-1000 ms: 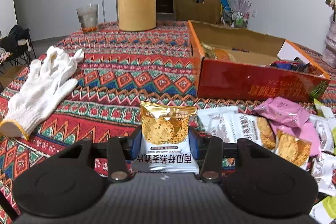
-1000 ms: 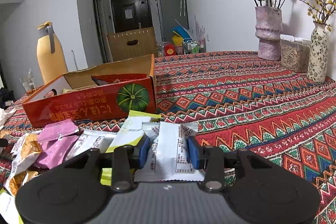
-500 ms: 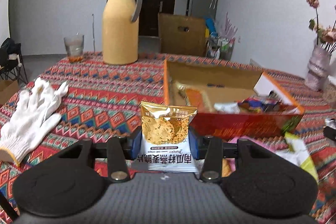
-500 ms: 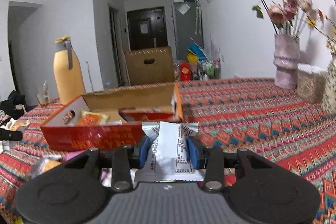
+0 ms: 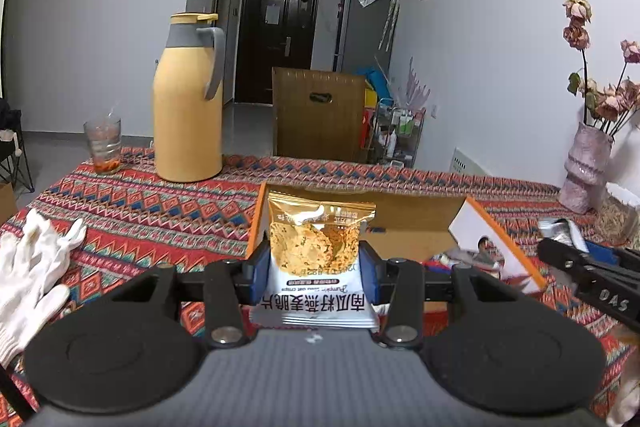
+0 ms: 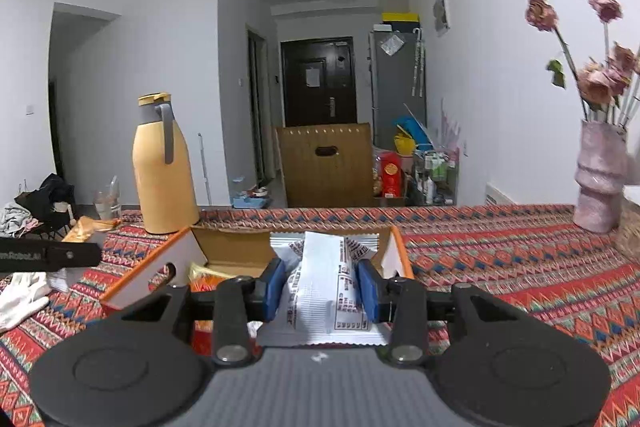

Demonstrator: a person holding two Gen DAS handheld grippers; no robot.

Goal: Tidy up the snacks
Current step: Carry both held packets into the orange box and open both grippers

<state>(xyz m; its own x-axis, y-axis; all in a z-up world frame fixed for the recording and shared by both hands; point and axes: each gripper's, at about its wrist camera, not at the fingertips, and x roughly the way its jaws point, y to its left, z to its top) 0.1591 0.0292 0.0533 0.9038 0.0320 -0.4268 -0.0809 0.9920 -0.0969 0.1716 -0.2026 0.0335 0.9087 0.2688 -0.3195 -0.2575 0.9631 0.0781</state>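
My left gripper (image 5: 316, 273) is shut on a gold and white oat crisp packet (image 5: 318, 247), held upright in front of the open orange snack box (image 5: 404, 215). In the right wrist view my right gripper (image 6: 322, 287) is shut on a white and silver snack packet (image 6: 326, 279), raised just before the same box (image 6: 224, 241). Several packets lie inside the box. The right gripper's black arm (image 5: 588, 279) shows at the right edge of the left wrist view, and the left gripper's arm (image 6: 48, 257) at the left edge of the right wrist view.
A yellow thermos jug (image 5: 188, 107) and a glass (image 5: 103, 145) stand at the table's far left. White gloves (image 5: 32, 271) lie at the left. A pink vase of dried flowers (image 6: 598, 179) stands at the right. A patterned cloth (image 6: 500, 259) covers the table.
Both grippers have risen and come closer to the box, each still holding its packet. The loose snack pile on the cloth has dropped out of view, and the views now look more level.
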